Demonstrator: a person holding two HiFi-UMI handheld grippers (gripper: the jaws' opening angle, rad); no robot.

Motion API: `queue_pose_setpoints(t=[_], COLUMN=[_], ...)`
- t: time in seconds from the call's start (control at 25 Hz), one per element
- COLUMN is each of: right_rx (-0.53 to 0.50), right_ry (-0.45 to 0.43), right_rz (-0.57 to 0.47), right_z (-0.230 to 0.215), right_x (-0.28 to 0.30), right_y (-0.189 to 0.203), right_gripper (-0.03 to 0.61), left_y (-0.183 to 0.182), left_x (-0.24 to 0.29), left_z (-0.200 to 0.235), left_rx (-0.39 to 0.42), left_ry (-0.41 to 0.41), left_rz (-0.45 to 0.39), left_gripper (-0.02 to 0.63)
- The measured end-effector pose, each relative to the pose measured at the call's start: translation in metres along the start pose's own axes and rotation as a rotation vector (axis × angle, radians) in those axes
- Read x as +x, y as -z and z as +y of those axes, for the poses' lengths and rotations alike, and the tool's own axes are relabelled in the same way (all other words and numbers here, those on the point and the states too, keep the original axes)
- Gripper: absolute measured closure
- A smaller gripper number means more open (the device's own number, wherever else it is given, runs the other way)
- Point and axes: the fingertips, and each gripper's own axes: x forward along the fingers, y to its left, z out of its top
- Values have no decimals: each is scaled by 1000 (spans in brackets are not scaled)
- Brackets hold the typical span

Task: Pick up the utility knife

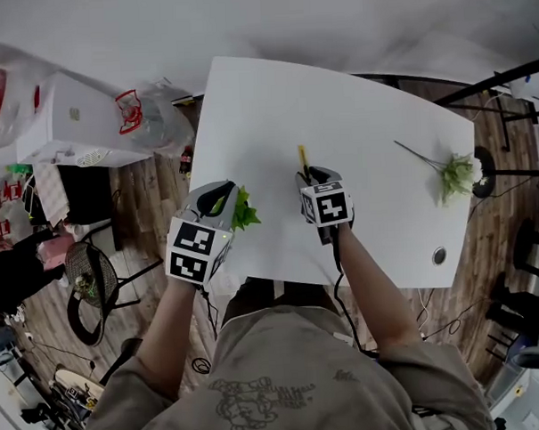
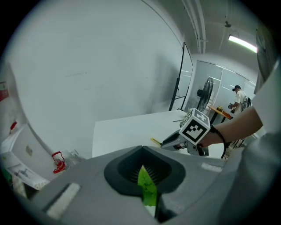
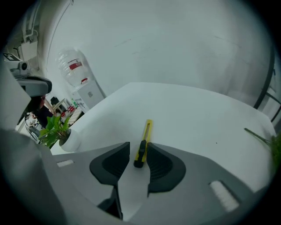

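The yellow utility knife (image 1: 303, 156) lies flat near the middle of the white table (image 1: 273, 102). My right gripper (image 1: 311, 175) is right behind it. In the right gripper view the knife (image 3: 145, 136) runs away from me, and its black near end sits between the parted pads of my right gripper (image 3: 138, 150), which is open. The right pad (image 3: 163, 165) is nearly against the knife. My left gripper (image 1: 221, 199) hovers at the table's left edge, shut on a leaf of a green plant (image 1: 244, 211). That leaf (image 2: 147, 189) shows pinched between its jaws.
The green plant (image 3: 53, 125) stands in a white pot (image 3: 70, 141) at the table's left edge. A loose flower stem (image 1: 453, 170) lies at the far right of the table. A white box (image 1: 78, 120) and a plastic bag (image 1: 154, 117) stand left of the table.
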Motion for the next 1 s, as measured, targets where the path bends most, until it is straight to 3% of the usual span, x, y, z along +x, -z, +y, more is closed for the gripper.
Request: queue_pose_setpoints(t=[0.2, 0.48, 0.72, 1.0], right_rx=[-2, 25, 4, -63], right_ry=[53, 17, -18, -36], right_rz=[18, -23, -152, -369], right_z=[-3, 8, 30, 51], right_x=[3, -10, -63, -159], right_y=[3, -6, -45, -109], right_gripper=[486, 488, 488, 488], left_y=[11, 13, -5, -51], left_x=[-10, -22, -47, -88], left_z=[3, 7, 12, 10], left_rx=[-19, -27, -4, 52], left_ry=[-1, -23, -56, -103], left_rz=[12, -19, -78, -185], left_gripper=[614, 614, 614, 614])
